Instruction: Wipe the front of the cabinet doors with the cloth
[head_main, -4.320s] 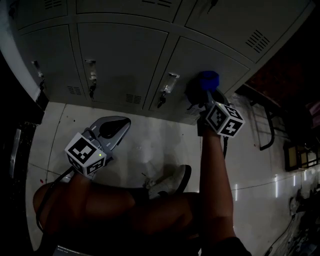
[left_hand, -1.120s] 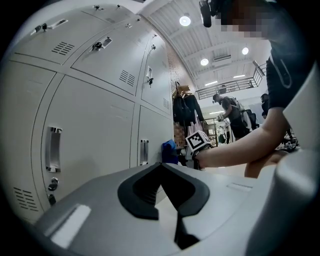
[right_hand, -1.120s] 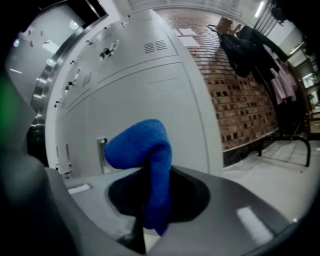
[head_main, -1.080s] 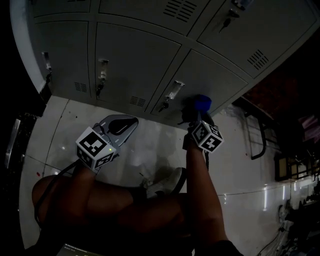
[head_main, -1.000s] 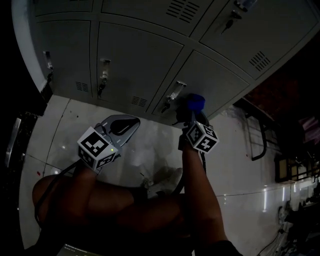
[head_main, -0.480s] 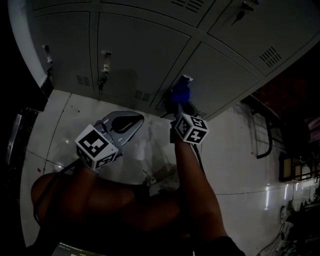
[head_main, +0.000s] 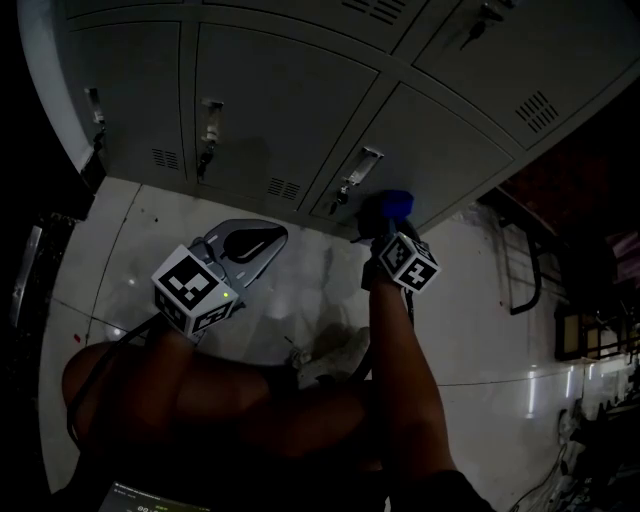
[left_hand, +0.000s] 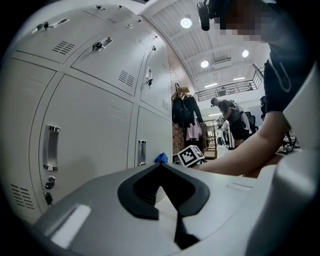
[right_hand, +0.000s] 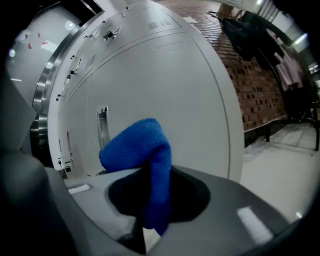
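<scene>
Shifted rightward off handle (head_main: 360, 167): blue cloth (right_hand: 145, 145), fuzzy, folded over, now at smooth grey metal cabinet door (head_main: 440, 140). Cloth pinched in closed jaws of right gripper (right_hand: 150, 210). Jaws of left gripper (left_hand: 167, 210) together, empty, above glossy floor (head_main: 300, 290).

Left tool (head_main: 258, 241) closed, low; right tool (head_main: 388, 226) clamped on cloth (head_main: 397, 203), arm outstretched.

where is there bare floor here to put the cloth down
Bare floor tile lies left of the left hand-held gripper, below the locker doors, and right of the right hand-held gripper that clamps the cloth. Between the two, the person's shoe crowds it.
</scene>
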